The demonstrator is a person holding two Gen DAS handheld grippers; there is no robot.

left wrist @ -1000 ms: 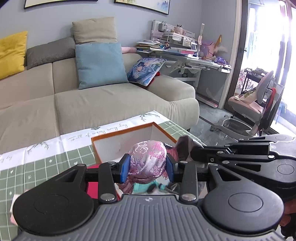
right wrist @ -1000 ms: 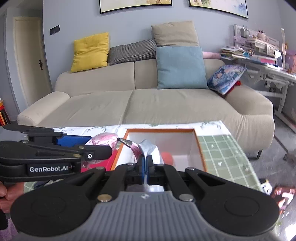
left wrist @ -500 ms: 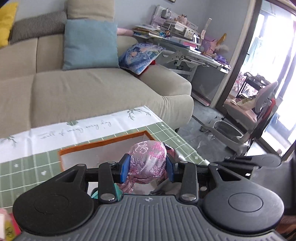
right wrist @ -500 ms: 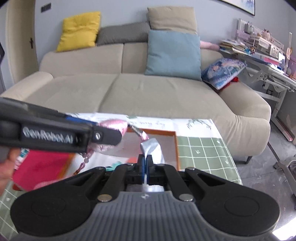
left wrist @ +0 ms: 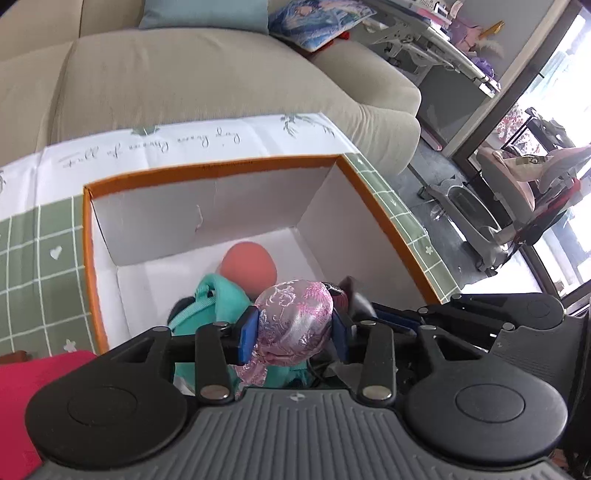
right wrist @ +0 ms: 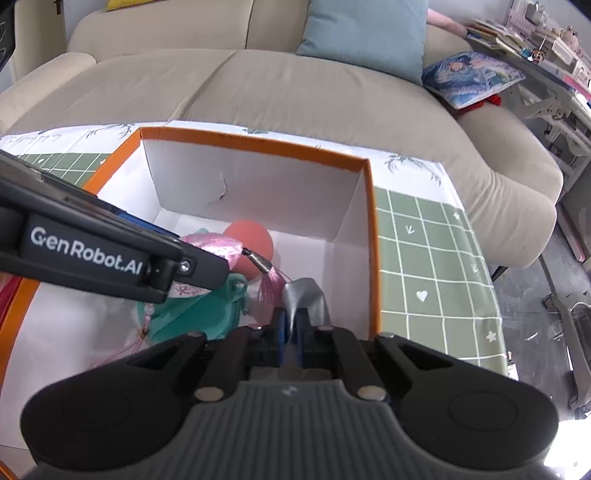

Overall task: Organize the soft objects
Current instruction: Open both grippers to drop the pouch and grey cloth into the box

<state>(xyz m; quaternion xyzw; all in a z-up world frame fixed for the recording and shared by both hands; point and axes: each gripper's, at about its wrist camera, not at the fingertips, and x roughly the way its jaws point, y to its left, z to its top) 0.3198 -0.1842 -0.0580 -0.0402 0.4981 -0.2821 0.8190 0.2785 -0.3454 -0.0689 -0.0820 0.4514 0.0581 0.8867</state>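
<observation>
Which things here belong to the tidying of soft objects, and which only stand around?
Part of the job:
- pink brocade pouch in the left gripper
- grey fabric piece in the right gripper
- orange-rimmed box
- teal pouch and coral ball inside it

Just around:
- beige sofa
- blue cushion
- desk

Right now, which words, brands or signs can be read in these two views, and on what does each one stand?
"GenRobot.AI": white letters on the side of the left claw.
Cursive line on the tablecloth: starts with "Full", rest unreadable.
Small print on the orange box rim: too small to read.
</observation>
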